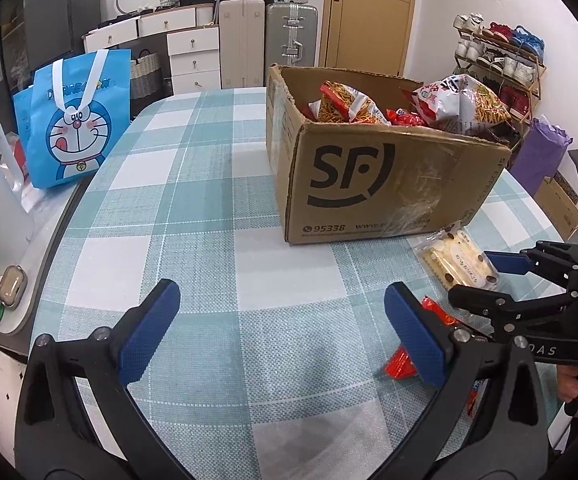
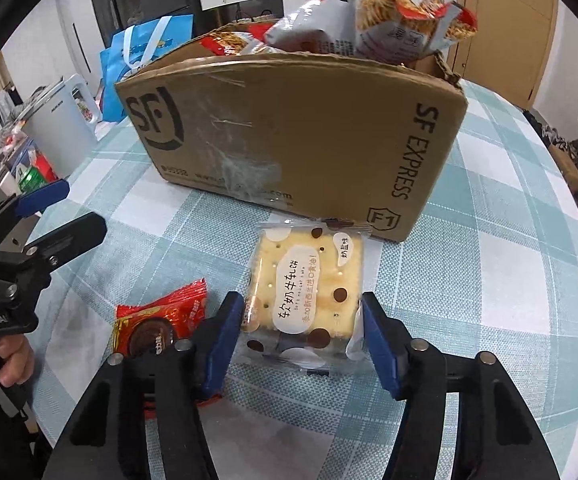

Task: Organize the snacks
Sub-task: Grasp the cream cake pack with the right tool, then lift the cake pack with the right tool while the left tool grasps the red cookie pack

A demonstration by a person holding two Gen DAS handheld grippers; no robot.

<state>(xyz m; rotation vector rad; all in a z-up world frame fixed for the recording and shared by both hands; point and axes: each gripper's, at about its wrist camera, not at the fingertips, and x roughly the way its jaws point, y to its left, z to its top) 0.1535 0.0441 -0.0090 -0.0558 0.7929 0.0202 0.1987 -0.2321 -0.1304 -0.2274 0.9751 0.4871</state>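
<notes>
Left gripper: jaws spread wide, holding nothing, over the teal-and-white checked tablecloth. Ahead of it to the right stands the brown cardboard SF box filled with snack bags. Right gripper: jaws set wide on both sides of the clear-wrapped square cracker packet, not visibly clamping it. A red foil snack packet lies just left of its left finger.

Teal-and-white checked cloth covers the bench; brown cardboard box with black lettering; pale yellow cracker pack dotted brown; red wrapper; blue-padded black tool
</notes>
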